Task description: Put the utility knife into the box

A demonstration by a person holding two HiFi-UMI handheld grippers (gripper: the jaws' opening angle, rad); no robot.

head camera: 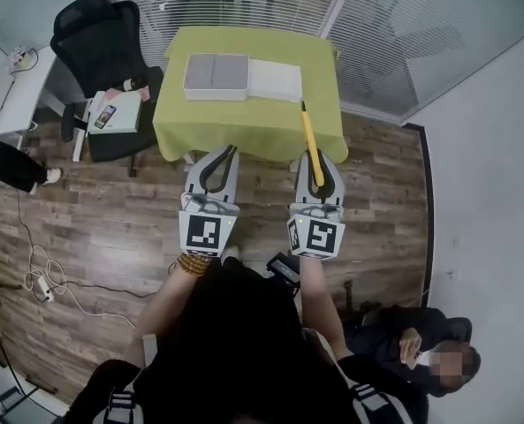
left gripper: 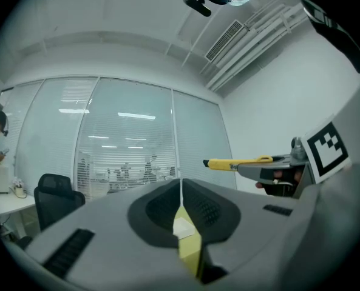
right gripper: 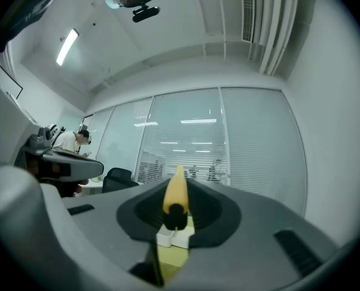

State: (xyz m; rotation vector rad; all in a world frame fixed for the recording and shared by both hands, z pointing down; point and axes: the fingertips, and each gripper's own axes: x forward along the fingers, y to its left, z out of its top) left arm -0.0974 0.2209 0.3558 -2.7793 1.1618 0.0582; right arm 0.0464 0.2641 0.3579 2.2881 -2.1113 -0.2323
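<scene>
My right gripper (head camera: 317,157) is shut on a yellow utility knife (head camera: 309,138), which sticks forward from its jaws over the near right edge of the green table (head camera: 244,122). In the right gripper view the knife (right gripper: 176,190) stands straight out between the pads, its black end toward the camera. A grey open box (head camera: 216,76) sits at the table's far side, with a white lid (head camera: 275,79) beside it on the right. My left gripper (head camera: 227,151) is shut and holds nothing, in front of the table's near edge. The left gripper view shows the knife (left gripper: 237,163) at the right.
A black office chair (head camera: 94,25) stands left of the table, with a white box and a phone (head camera: 116,113) on its seat. A person (head camera: 421,343) sits at the lower right. Cables and a power strip (head camera: 41,281) lie on the wooden floor. Glass walls with blinds stand behind the table.
</scene>
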